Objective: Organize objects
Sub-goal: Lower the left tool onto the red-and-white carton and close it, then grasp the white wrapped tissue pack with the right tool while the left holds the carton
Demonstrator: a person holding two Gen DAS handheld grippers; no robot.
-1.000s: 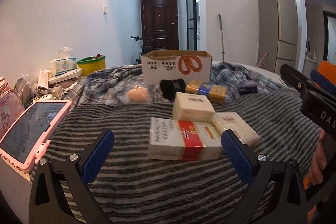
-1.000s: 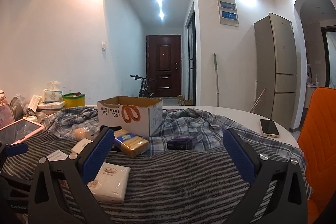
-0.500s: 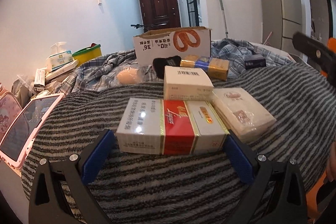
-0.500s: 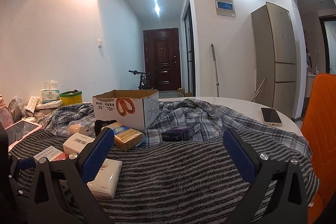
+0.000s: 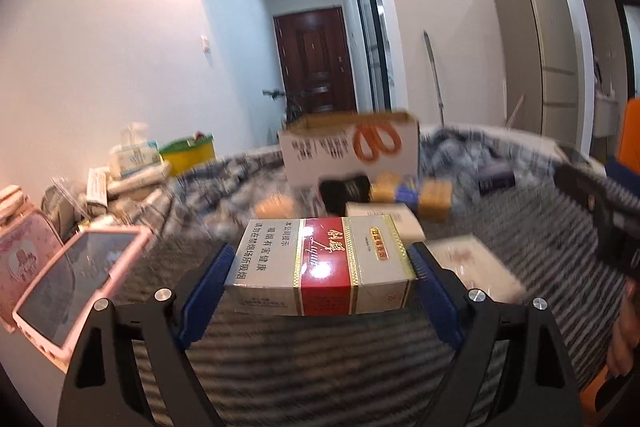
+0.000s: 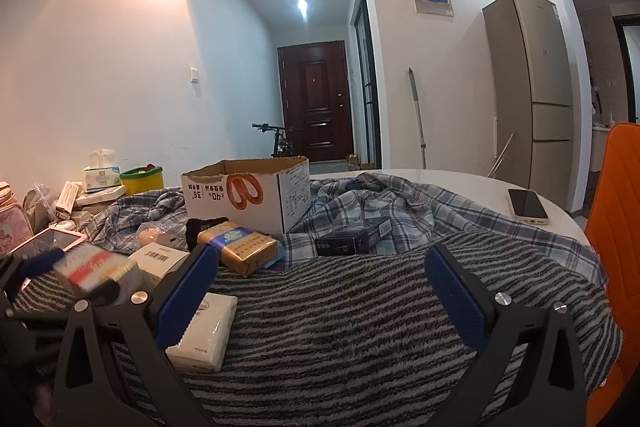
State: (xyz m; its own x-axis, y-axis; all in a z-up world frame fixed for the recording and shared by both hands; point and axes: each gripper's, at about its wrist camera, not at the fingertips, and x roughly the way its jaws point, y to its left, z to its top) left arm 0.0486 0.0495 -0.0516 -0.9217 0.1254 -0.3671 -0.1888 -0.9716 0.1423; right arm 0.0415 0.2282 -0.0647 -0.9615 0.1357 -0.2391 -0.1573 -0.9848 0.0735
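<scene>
A long red, white and gold cigarette carton (image 5: pixel 320 263) sits crosswise between the blue pads of my left gripper (image 5: pixel 320 254). The jaws are closing and the pads press on its two ends; the carton looks lifted off the striped blanket (image 5: pixel 320 359). In the right wrist view the same carton (image 6: pixel 96 267) appears blurred at the far left. My right gripper (image 6: pixel 322 259) hovers open over the blanket with nothing between its fingers. An open cardboard box (image 6: pixel 248 191) with an orange pretzel print stands behind the loose packs.
A white box (image 5: pixel 384 221), a tissue pack (image 6: pixel 204 331), a gold and blue pack (image 6: pixel 240 247) and a dark blue box (image 6: pixel 352 239) lie on the cloth. A pink tablet (image 5: pixel 76 287) lies left, a phone (image 6: pixel 527 205) right, beside an orange chair (image 6: pixel 616 227).
My left gripper moved forward around the carton, its jaws narrowed onto the carton's ends, and the carton rose off the blanket. The right gripper has stayed open and nearly still.
</scene>
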